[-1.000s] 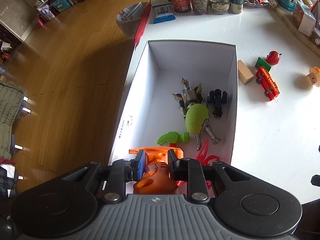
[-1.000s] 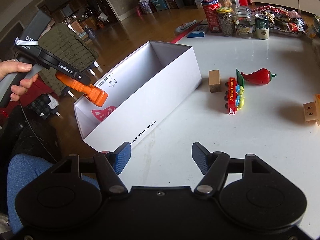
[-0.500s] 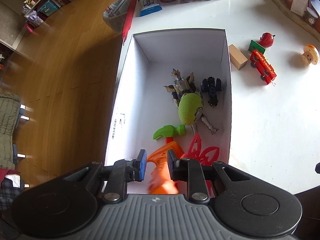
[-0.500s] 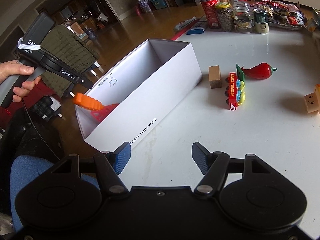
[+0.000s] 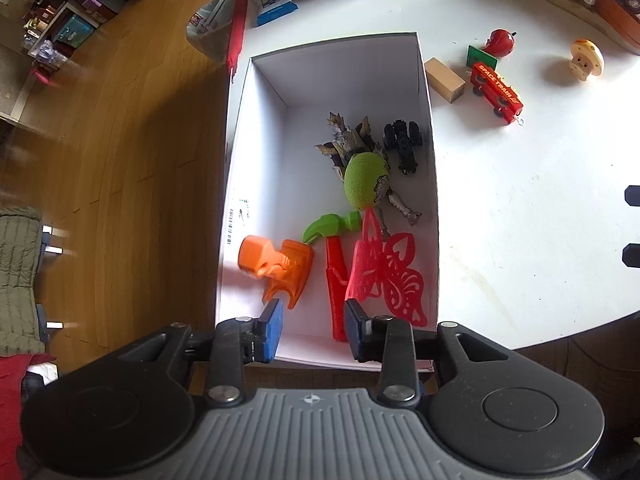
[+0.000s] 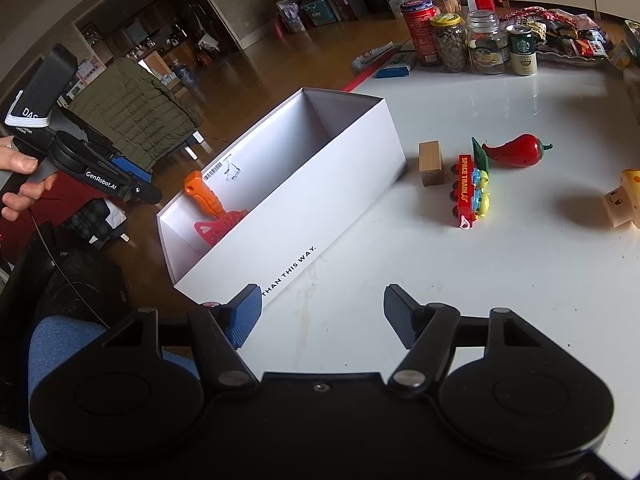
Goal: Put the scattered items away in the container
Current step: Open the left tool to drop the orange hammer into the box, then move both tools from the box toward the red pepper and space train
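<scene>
A white box (image 5: pixel 256 128) (image 6: pixel 320 200) stands on the white table. Inside lie an orange toy tool (image 5: pixel 276 268) (image 6: pixel 204 196) against the left wall, a green hammer (image 5: pixel 330 226), a red butterfly cutout (image 5: pixel 388 272), a green egg (image 5: pixel 364 184), a robot figure (image 5: pixel 348 144) and a black car (image 5: pixel 404 144). My left gripper (image 5: pixel 313 332) is open and empty above the box's near end. My right gripper (image 6: pixel 322 316) is open and empty over the table. Outside the box lie a wooden block (image 6: pixel 431 162), a red train (image 6: pixel 469 191), a red pepper (image 6: pixel 516 151) and a mushroom toy (image 6: pixel 622 204).
Jars and cans (image 6: pixel 468 40) and snack packets (image 6: pixel 568 40) line the table's far edge. A blue booklet (image 5: pixel 274 8) lies beyond the box. The box sits close to the table's left edge, with wooden floor (image 5: pixel 120 140) below.
My left gripper opened and let go of the orange toy tool, which dropped into the box's near left corner. The left gripper rose and drew back. The right gripper stayed put.
</scene>
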Tool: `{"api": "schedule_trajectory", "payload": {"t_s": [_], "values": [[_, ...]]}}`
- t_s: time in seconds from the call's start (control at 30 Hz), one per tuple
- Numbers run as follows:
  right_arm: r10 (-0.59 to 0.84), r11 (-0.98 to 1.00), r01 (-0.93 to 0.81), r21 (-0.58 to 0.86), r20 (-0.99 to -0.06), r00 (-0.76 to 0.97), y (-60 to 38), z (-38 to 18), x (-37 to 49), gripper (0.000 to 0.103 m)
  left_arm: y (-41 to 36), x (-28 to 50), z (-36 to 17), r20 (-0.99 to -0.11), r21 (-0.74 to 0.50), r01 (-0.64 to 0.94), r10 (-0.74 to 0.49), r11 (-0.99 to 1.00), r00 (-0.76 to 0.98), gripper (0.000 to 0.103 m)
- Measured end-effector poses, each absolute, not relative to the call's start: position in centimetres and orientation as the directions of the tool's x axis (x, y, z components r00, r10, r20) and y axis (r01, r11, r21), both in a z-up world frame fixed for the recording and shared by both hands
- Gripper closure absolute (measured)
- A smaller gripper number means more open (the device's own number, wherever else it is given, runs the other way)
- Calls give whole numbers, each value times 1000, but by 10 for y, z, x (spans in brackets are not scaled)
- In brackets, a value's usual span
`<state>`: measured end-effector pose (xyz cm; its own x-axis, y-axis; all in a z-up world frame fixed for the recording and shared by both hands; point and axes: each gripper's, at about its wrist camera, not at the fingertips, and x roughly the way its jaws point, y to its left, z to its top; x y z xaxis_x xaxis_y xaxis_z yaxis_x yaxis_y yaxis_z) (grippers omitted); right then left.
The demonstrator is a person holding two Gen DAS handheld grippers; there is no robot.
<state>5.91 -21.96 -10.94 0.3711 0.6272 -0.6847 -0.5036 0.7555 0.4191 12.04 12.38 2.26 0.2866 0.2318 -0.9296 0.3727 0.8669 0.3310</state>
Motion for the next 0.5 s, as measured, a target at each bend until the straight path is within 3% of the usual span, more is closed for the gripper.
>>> {"api": "schedule_trajectory", "payload": {"t_s": [0.5], "values": [[640,743,-533,405,-662,389,-216,-95,50,38,124,86,41,-910,341,341,217,876,353,61]]}}
